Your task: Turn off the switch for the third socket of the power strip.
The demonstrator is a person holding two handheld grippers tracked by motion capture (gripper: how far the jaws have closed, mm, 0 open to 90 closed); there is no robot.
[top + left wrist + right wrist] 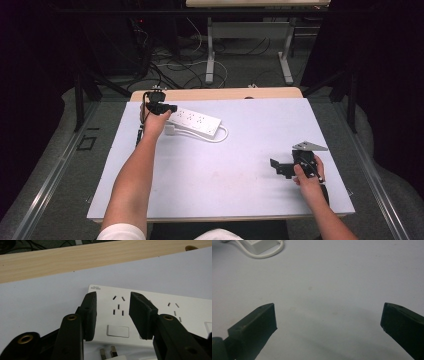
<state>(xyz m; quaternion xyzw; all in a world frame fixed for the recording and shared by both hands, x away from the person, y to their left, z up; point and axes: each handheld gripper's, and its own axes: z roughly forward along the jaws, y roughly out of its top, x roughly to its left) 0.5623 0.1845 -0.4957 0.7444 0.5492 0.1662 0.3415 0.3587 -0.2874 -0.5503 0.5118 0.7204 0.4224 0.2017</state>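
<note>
This looks like a lab or test room, not a home. A wooden table [215, 93] with a big pale grey sheet [250, 150] on top sits inside a dark metal frame [80, 100]. Black curtains [380, 75] hang on the sides. Many loose black and white cables [175, 65] lie on the grey floor behind, near the grey metal legs of another desk [210, 55].

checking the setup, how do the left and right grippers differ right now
The left gripper hangs over the end of the white power strip, jaws moderately parted around a socket; the right gripper is over the bare white table, jaws much wider. The left is at the far side, the right nearer the person. Both are open and hold nothing.
</note>
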